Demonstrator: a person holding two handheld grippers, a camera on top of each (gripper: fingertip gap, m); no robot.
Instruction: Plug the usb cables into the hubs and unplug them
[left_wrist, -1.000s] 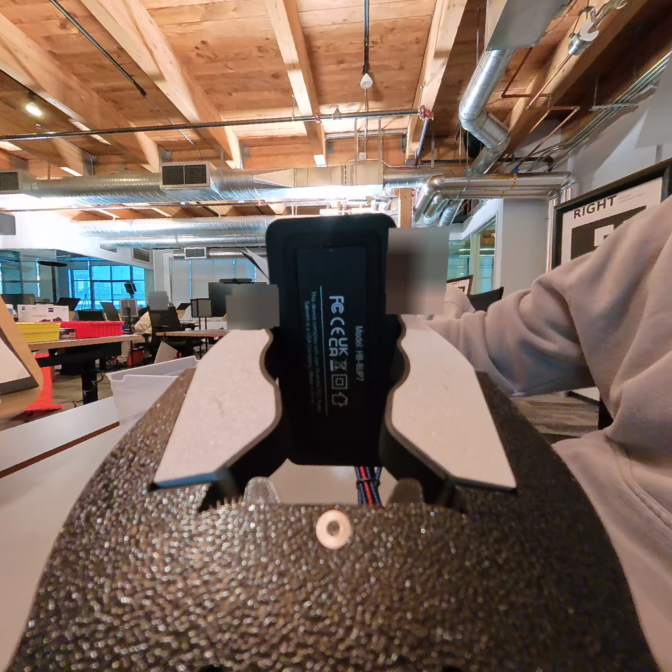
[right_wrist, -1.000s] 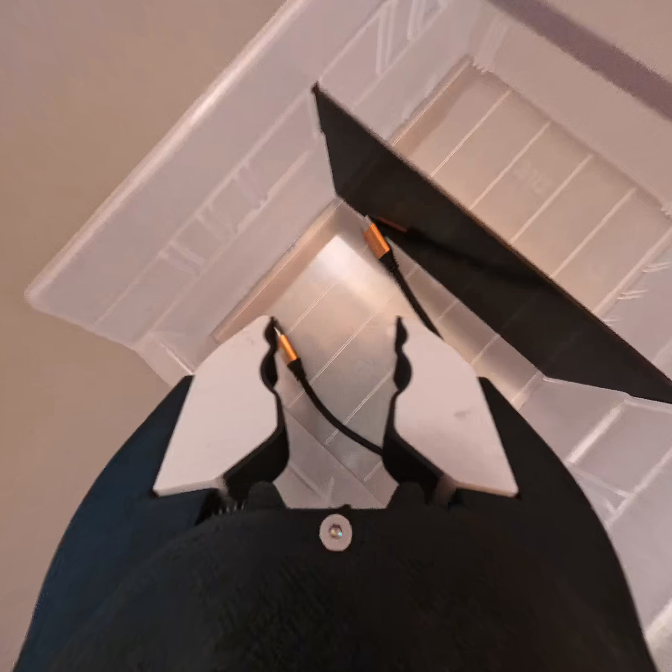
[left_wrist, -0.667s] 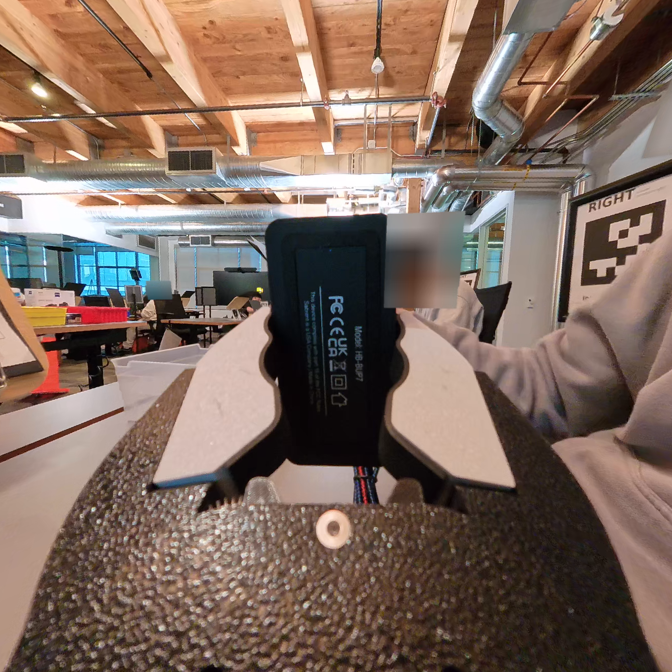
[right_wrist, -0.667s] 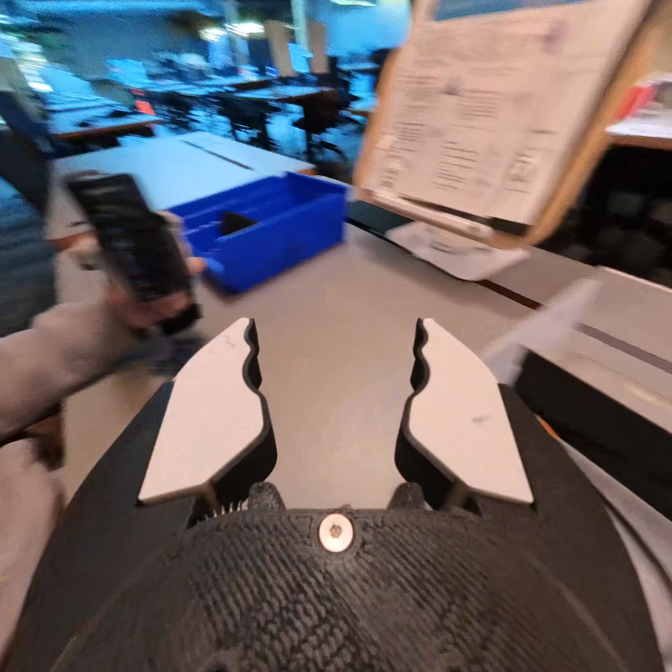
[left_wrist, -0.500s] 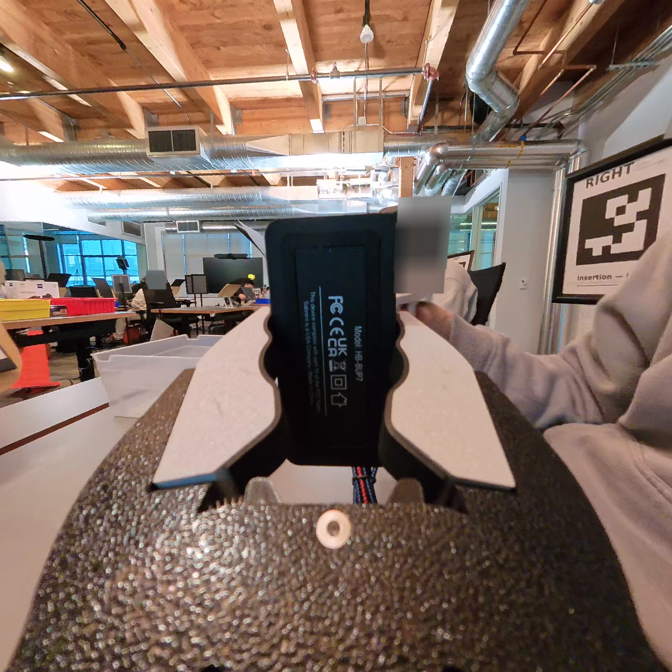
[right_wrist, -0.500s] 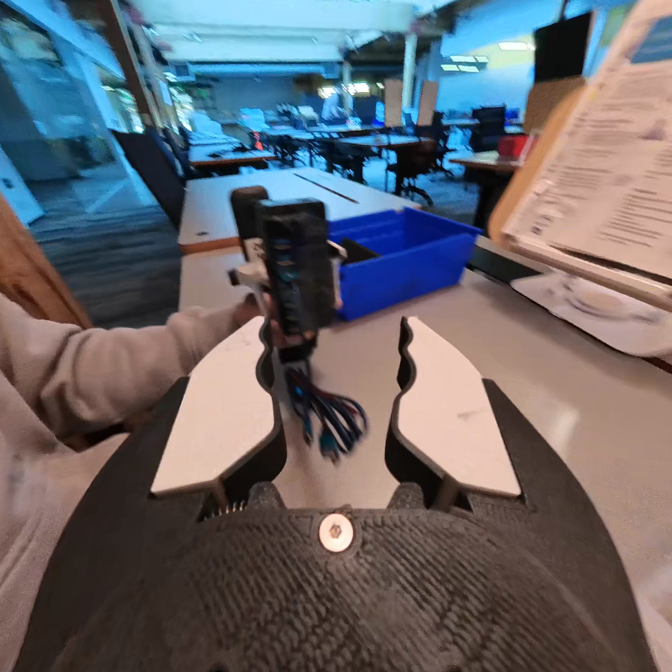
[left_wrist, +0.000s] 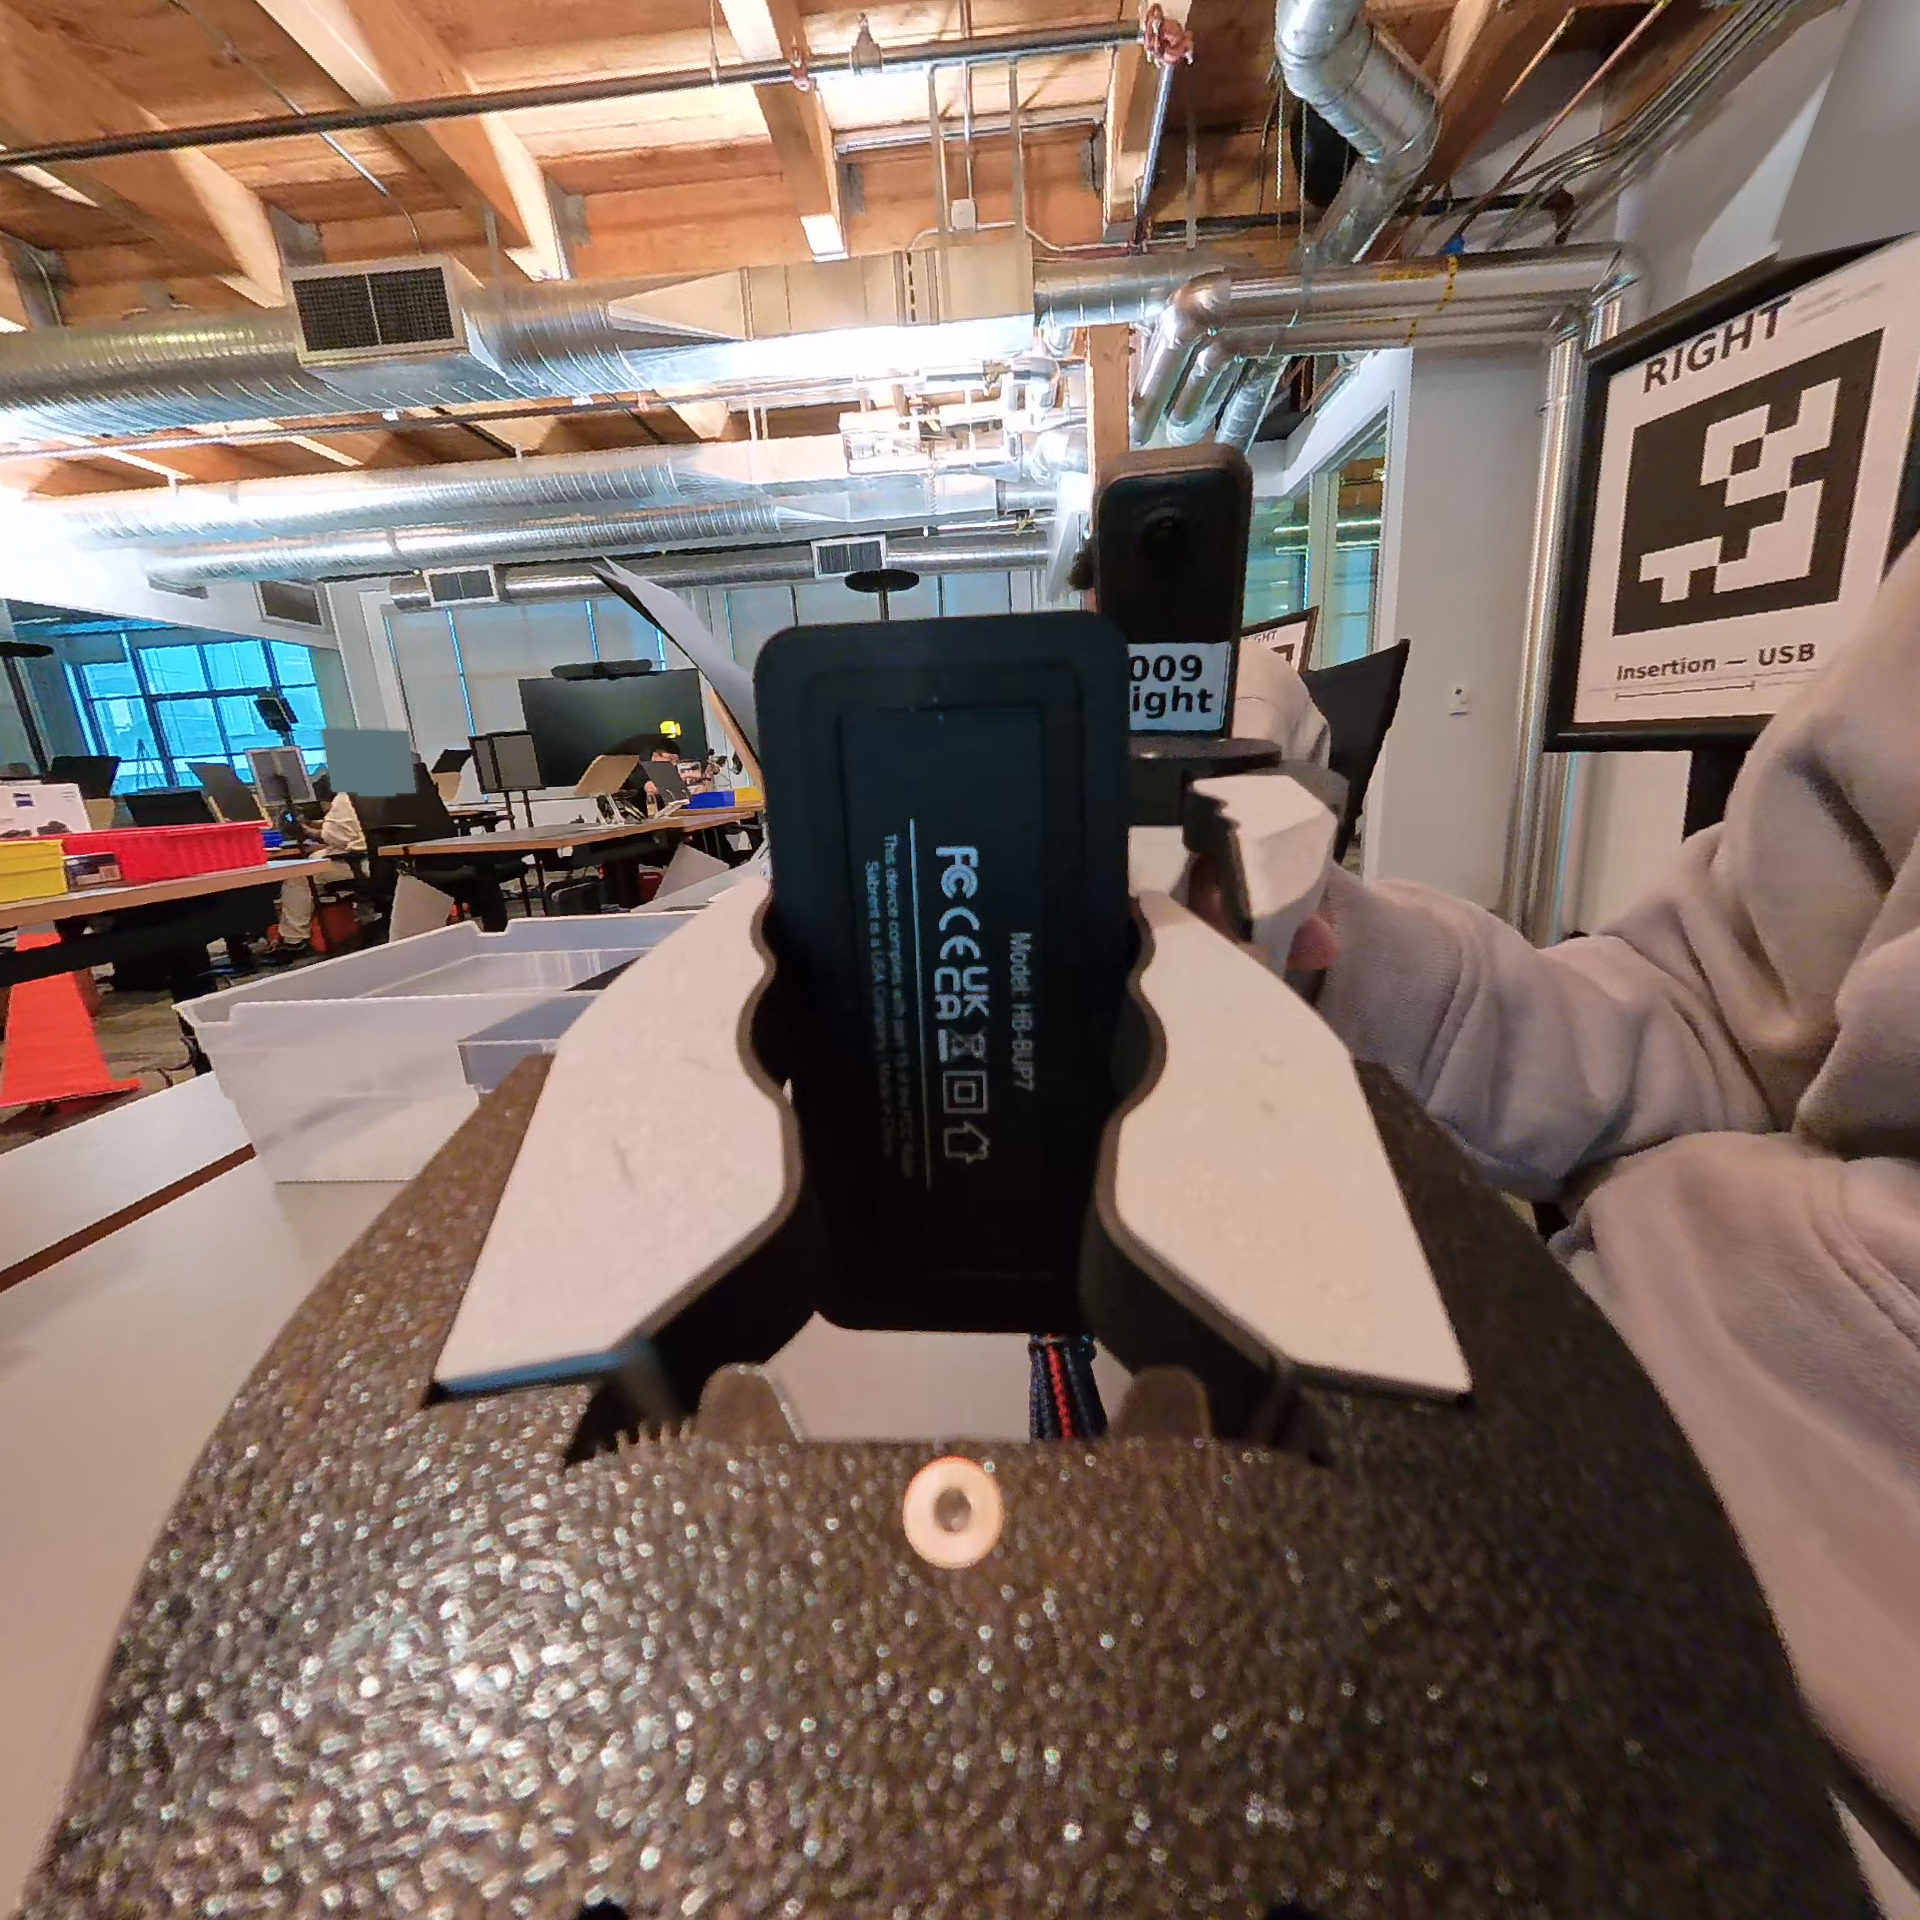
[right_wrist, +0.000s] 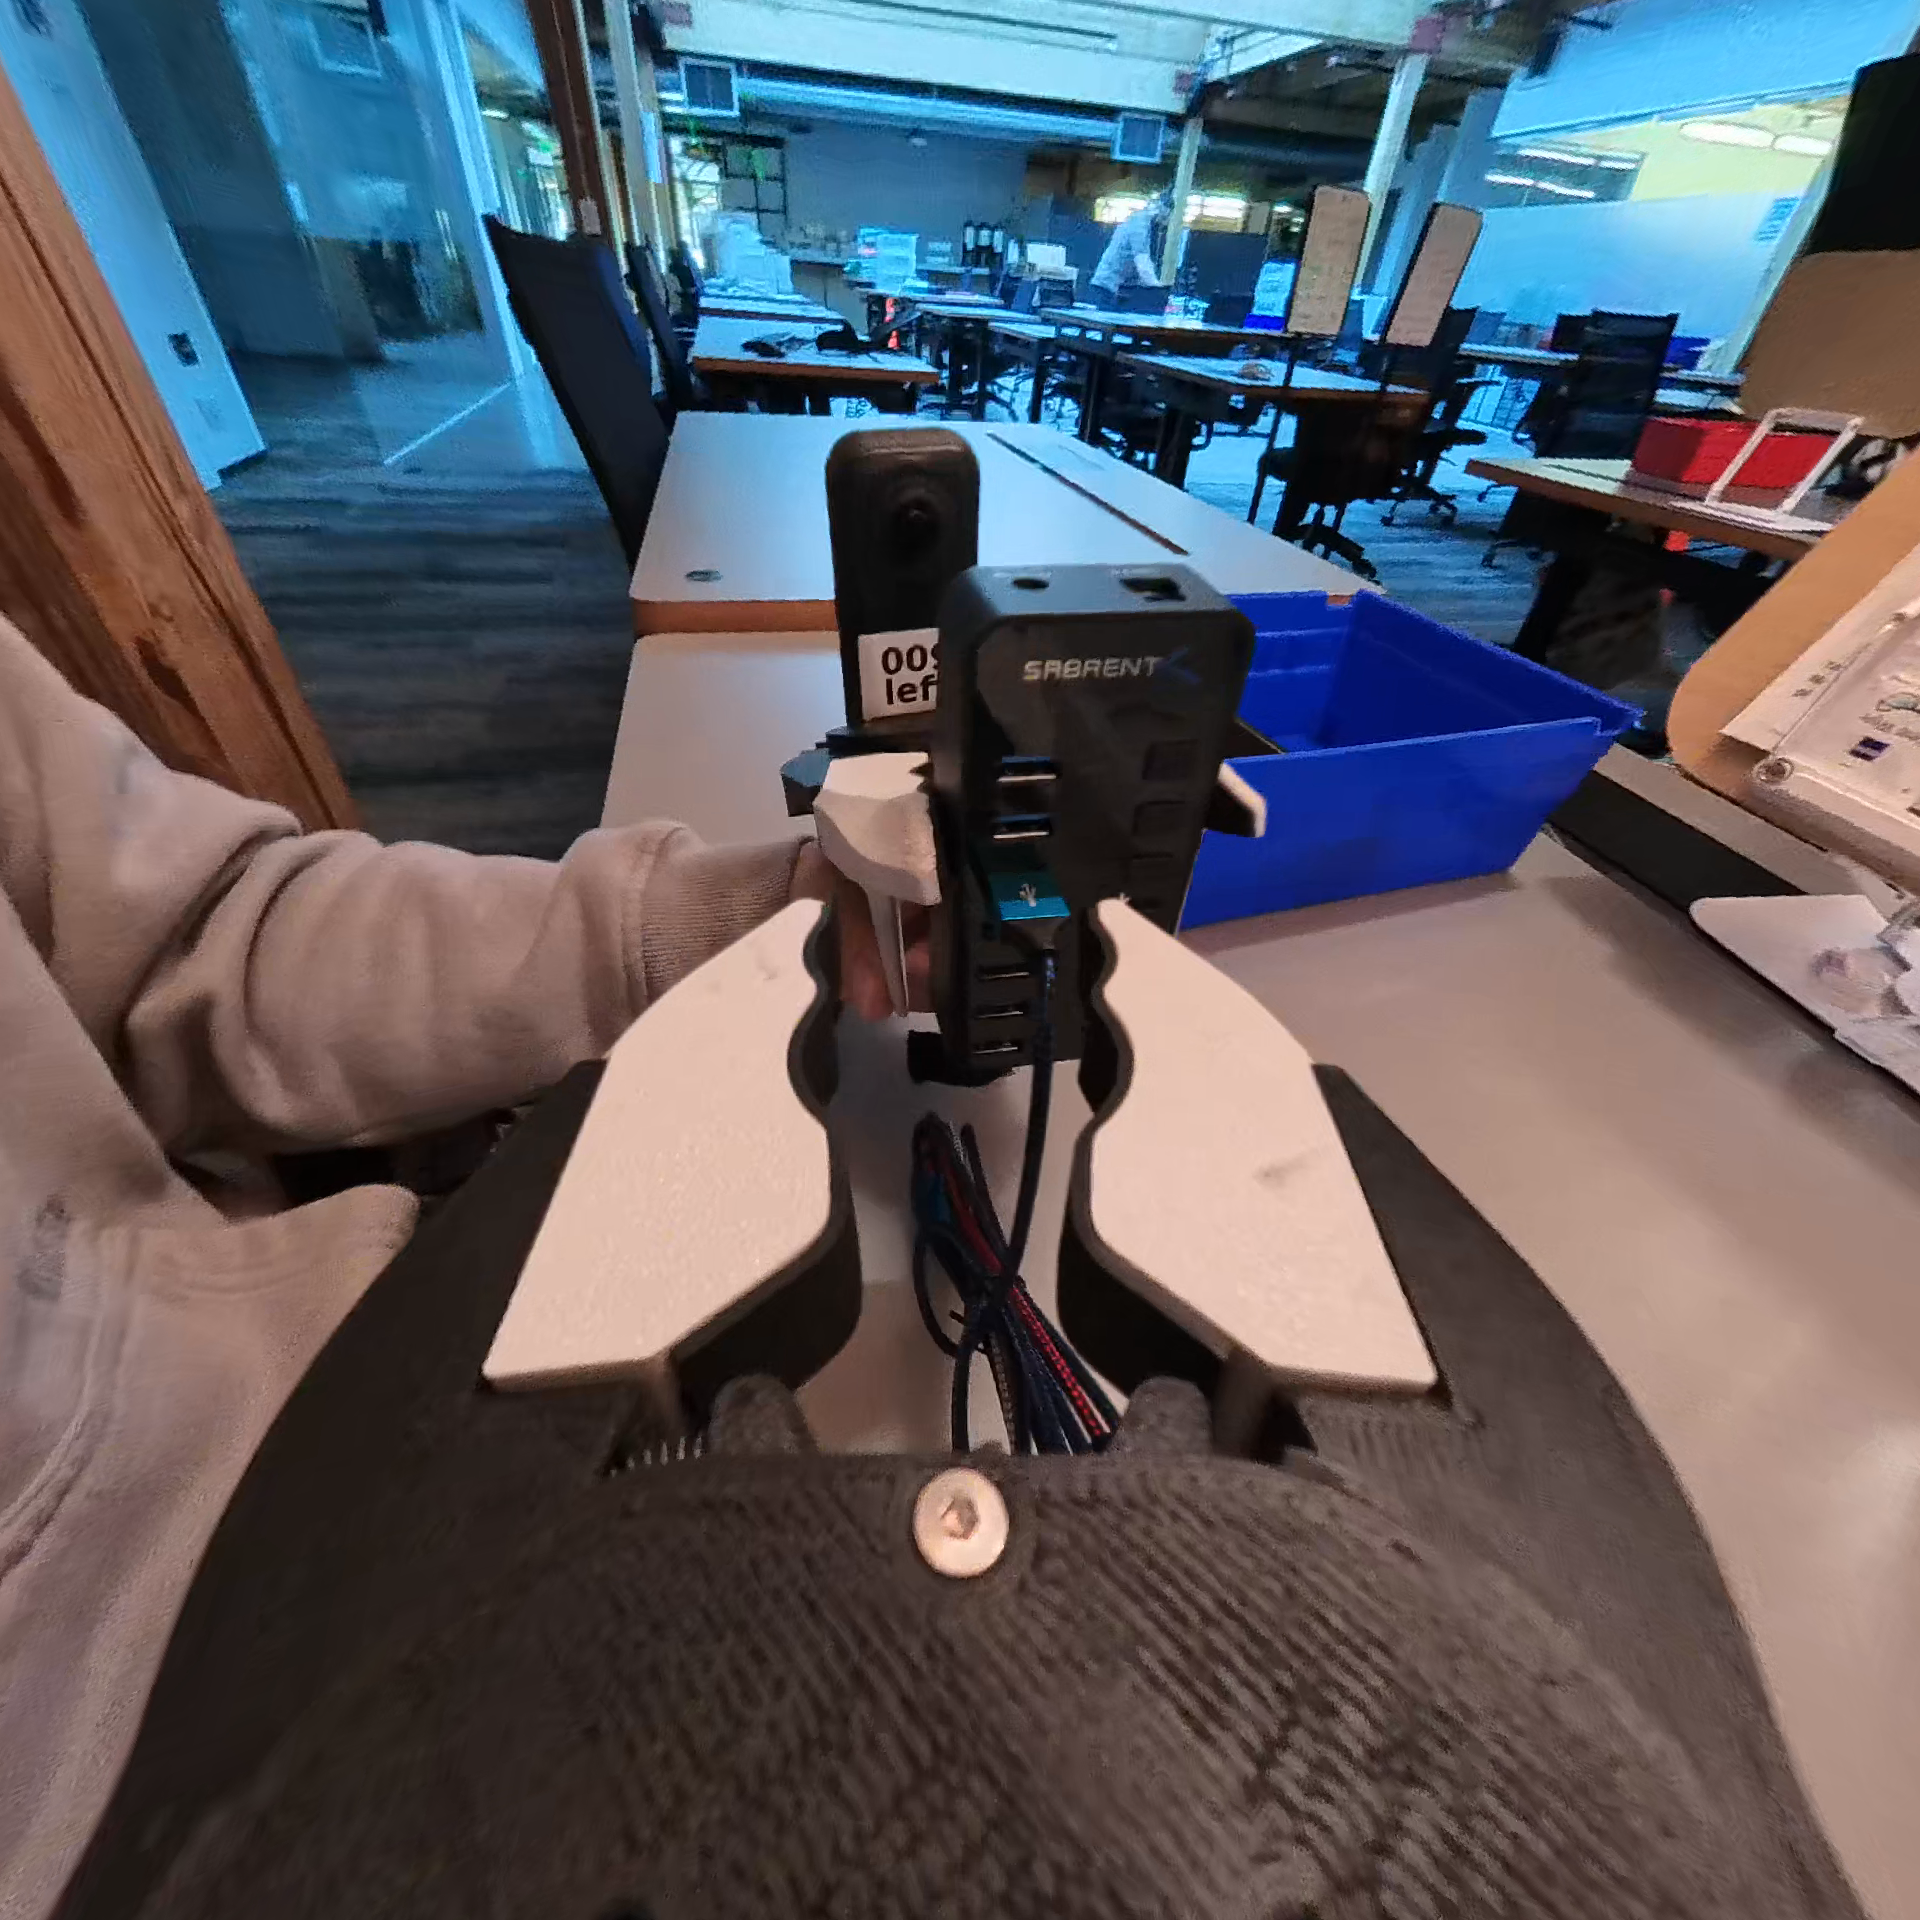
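Firmly clamped: left gripper (left_wrist: 948, 940) holds the black hub (left_wrist: 940, 977) upright between its white fingers (left_wrist: 665, 1132), back face toward its own camera. In the right wrist view the same gripper (right_wrist: 1039, 805) shows farther off, gripping the hub (right_wrist: 1086, 790) from behind, port side facing the right gripper.

Right gripper (right_wrist: 961, 961): jaws apart, nothing between the pads. Fingers (right_wrist: 686, 1195) sit on either side of the hub's lower end, close but apart from it. In the left wrist view only one of its fingertips (left_wrist: 1262, 852) peeks out just right of the hub.

One teal plug (right_wrist: 1027, 896) is seated in a middle port; its dark cable (right_wrist: 1039, 1122) drops down between the right gripper's fingers. A bundle of braided red, blue and black cables (right_wrist: 997, 1320) hangs below the hub, over the table (right_wrist: 1558, 1143). The other ports look unfilled.

Further out: blue bin (right_wrist: 1392, 758) on the table behind the hub. Clear bin (left_wrist: 343, 1029) on the table, left of the left gripper. A sleeve (right_wrist: 343, 956) reaches to the left gripper. Marker board (left_wrist: 1745, 499) stands at right in the left wrist view; a board with papers (right_wrist: 1818, 675) sits at the right edge in the right wrist view.
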